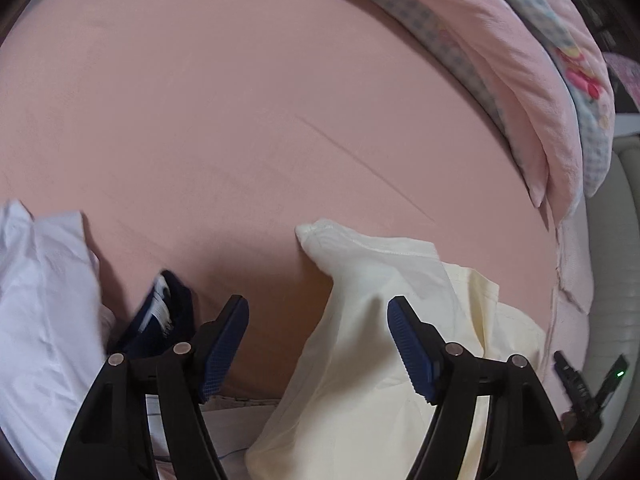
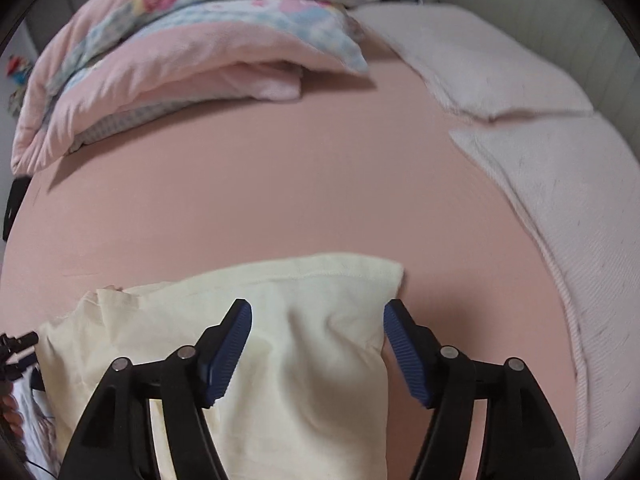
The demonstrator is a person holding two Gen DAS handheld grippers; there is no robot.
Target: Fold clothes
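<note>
On the pink bedsheet [image 1: 240, 100] I am holding the left gripper [image 1: 316, 344] and right gripper [image 2: 318, 350] spread over the rumpled cream garment [image 2: 280, 320], aiming to pinch hems squarely

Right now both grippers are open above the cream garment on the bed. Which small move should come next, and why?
Probably lower the right gripper and close its fingers on the cream garment near its far edge. The garment lies rumpled on the pink sheet, nothing is held, and the cloth already sits between those open fingers. The left gripper hangs over the other side and could follow.
</note>
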